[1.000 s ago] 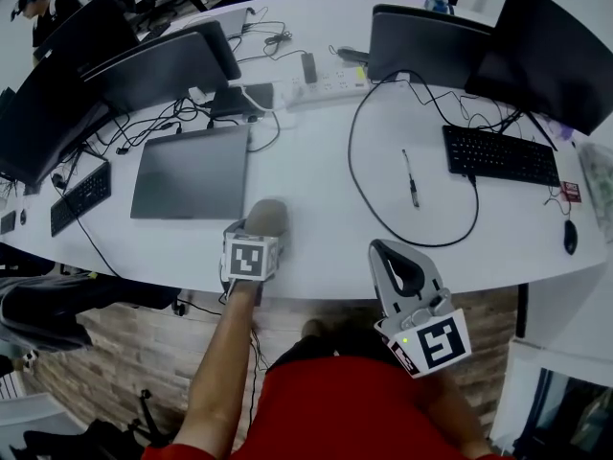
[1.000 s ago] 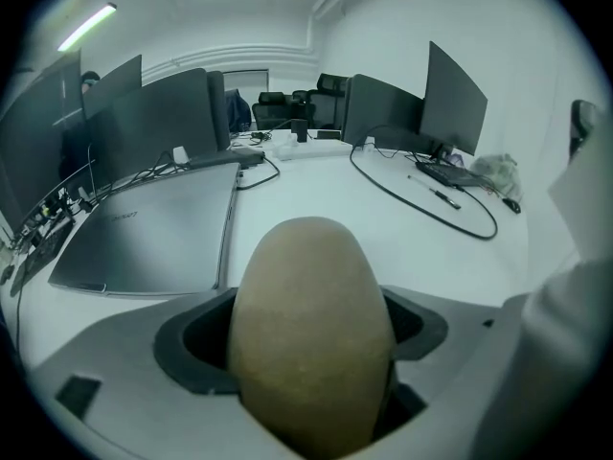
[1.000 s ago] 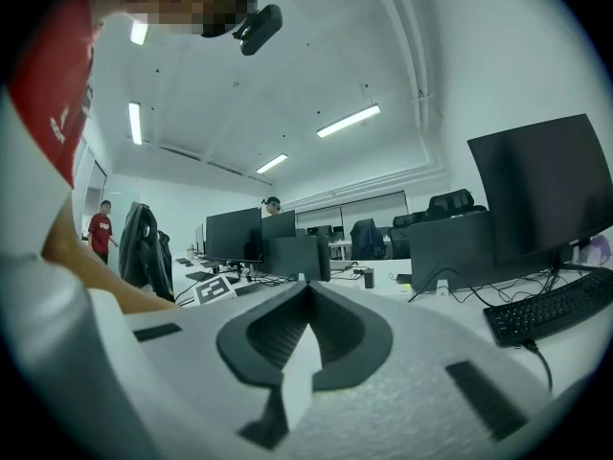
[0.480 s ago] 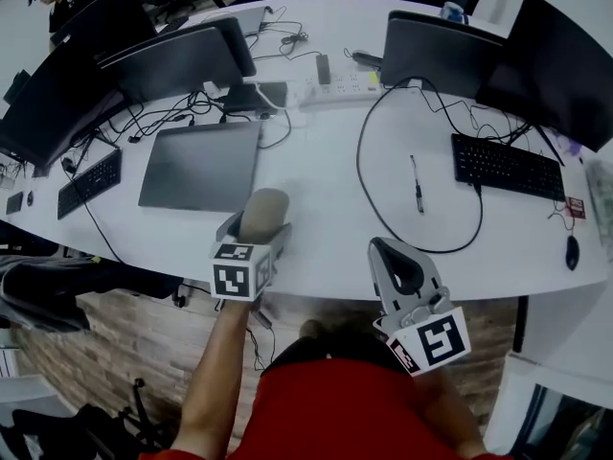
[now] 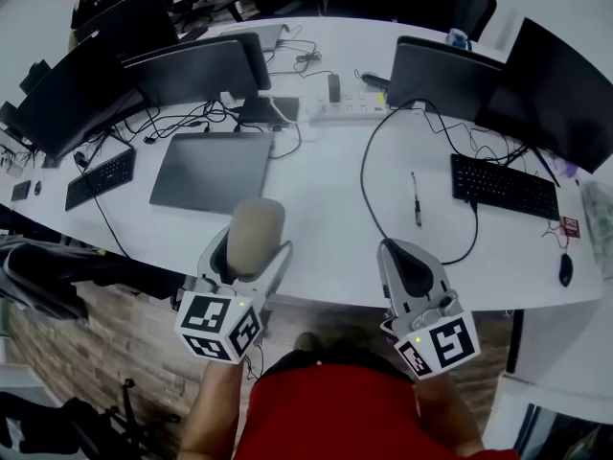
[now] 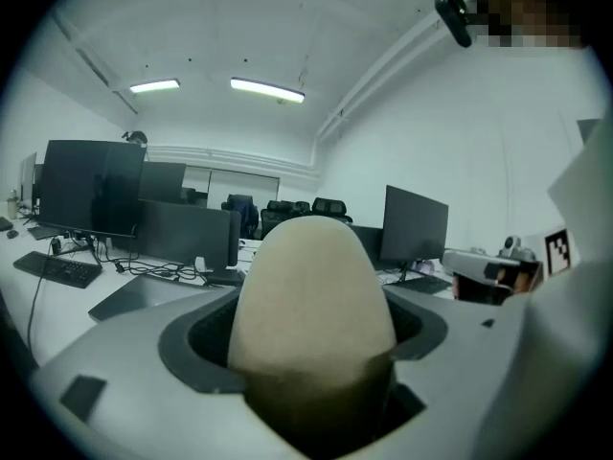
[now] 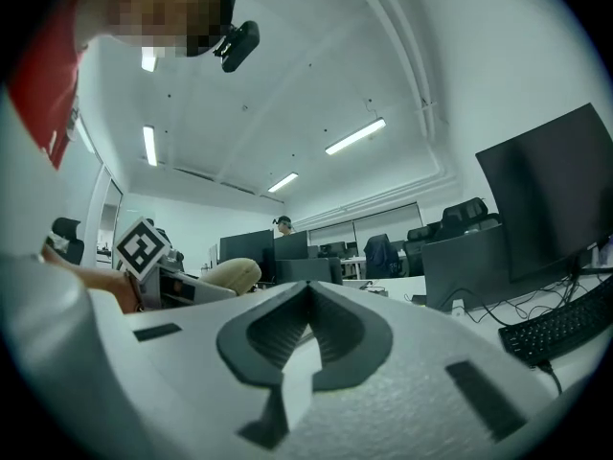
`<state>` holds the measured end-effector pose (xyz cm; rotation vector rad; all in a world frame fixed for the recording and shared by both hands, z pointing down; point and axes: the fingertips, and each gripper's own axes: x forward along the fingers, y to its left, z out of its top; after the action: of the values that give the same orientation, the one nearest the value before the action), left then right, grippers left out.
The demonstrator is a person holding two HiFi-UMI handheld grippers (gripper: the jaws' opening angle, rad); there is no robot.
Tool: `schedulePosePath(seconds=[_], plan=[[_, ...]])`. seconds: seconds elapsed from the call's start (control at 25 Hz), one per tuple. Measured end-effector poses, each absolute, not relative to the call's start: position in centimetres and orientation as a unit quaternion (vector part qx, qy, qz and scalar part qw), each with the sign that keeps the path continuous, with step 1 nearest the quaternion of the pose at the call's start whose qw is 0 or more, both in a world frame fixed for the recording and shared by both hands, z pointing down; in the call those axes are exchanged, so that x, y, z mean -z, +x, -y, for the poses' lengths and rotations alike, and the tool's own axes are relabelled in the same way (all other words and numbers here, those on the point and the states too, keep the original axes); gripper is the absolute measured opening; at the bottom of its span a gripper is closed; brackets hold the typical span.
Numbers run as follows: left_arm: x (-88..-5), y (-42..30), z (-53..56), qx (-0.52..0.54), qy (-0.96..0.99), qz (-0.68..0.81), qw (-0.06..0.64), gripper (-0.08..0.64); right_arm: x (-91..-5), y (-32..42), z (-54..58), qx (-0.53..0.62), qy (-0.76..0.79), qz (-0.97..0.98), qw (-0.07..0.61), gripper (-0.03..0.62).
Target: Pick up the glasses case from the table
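Lengthwise, the left gripper [image 5: 251, 245] clamps the glasses case [image 5: 255, 230], rounded end forward; right gripper [image 5: 398, 255] closed, empty.

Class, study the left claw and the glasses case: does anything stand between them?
Nothing visible does. The left claw is shut on the glasses case, which sits directly between its jaws. The right claw is shut, empty and off to the side.

Beige glasses case [image 5: 255, 237] clamped in left hand-held gripper [image 5: 243, 261].
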<state>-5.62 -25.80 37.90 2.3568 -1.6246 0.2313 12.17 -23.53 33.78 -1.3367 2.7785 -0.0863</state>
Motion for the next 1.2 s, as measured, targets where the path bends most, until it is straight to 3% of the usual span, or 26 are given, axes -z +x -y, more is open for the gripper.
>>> schedulePosePath(seconds=[0.36, 1.2], plan=[[-31.5, -7.6, 21.4, -0.016, 0.800, 0.593, 0.095, 0.390, -30.3, 12.4, 21.0, -0.002, -0.426, -0.903, 0.056, 0.005], [-30.3, -8.0, 20.7, 0.001, 0.804, 0.589, 0.085, 0.390, -29.7, 11.4, 20.3, -0.023, -0.420, -0.906, 0.047, 0.003]])
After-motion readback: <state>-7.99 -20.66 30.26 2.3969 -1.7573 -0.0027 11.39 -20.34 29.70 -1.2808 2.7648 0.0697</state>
